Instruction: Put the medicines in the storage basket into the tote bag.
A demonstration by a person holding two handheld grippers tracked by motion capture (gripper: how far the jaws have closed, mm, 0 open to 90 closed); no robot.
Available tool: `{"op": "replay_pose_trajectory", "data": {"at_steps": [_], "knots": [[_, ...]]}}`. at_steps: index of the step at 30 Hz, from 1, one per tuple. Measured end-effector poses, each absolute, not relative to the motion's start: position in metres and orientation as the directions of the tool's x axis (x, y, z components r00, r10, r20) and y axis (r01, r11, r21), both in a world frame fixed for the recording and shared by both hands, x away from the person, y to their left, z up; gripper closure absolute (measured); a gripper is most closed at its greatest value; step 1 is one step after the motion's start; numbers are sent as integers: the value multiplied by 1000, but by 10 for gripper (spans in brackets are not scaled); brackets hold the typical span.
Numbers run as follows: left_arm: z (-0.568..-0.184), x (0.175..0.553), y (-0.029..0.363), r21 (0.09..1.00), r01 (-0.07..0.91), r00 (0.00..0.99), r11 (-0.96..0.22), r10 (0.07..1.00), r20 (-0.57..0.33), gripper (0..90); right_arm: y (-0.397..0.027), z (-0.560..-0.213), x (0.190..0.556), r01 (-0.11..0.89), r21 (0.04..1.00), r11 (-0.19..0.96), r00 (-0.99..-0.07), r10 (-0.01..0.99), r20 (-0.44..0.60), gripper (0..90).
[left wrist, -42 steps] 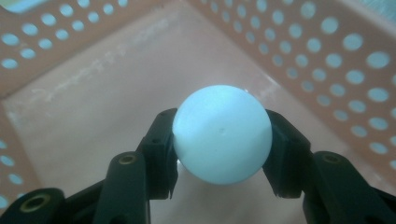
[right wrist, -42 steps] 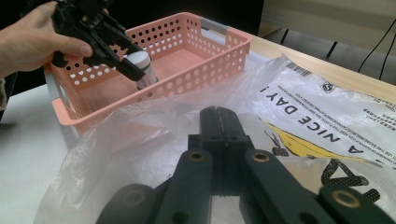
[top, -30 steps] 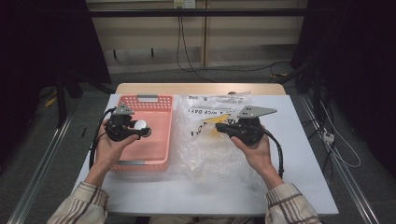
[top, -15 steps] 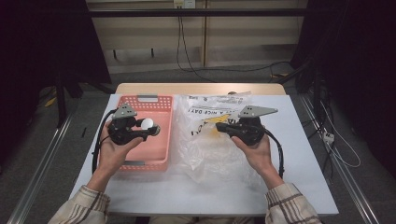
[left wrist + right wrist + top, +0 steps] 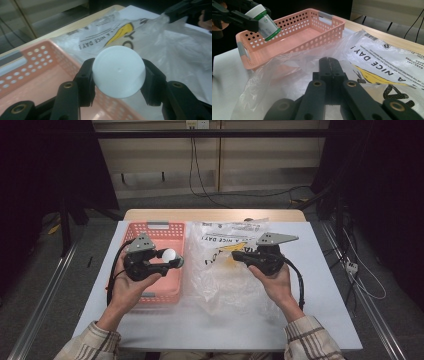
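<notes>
Left gripper [image 5: 172, 260] jaws pinch the white bottle [image 5: 169, 254] above the pink basket [image 5: 165, 292], up and toward 3 o'clock versus a second ago. Clear plastic bag [image 5: 225, 285] lies at 3 o'clock of the basket on the table [image 5: 320, 320]. Right gripper [image 5: 236, 256] jaws are pressed together on the bag, unmoved.

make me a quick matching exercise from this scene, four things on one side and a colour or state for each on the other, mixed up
Things:
1. basket
2. bottle
3. plastic bag
4. right gripper

States:
a. jaws shut
b. clear, lying flat on the table
c. pink, with holes in its walls
d. white with a green band, held in the left gripper

Pairs: 1-c, 2-d, 3-b, 4-a
</notes>
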State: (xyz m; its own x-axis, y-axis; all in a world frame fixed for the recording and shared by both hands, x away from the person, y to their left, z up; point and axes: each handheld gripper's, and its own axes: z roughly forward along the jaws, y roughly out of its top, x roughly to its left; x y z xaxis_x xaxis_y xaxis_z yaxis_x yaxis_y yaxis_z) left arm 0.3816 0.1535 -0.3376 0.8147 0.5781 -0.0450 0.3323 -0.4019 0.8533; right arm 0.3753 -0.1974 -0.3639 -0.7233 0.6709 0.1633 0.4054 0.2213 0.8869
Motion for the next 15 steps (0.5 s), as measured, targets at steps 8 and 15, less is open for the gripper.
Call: {"op": "replay_pose_trajectory", "data": {"at_steps": [8,15], "knots": [[-329,368,132,866,288,843,-409,538,-26,512,-198,-362,375,400,889,224,-726,669,158,900],[-324,360,109,866,269,870,-421,492,-31,512,-198,-361,375,399,889,223,-726,670,158,900]]}}
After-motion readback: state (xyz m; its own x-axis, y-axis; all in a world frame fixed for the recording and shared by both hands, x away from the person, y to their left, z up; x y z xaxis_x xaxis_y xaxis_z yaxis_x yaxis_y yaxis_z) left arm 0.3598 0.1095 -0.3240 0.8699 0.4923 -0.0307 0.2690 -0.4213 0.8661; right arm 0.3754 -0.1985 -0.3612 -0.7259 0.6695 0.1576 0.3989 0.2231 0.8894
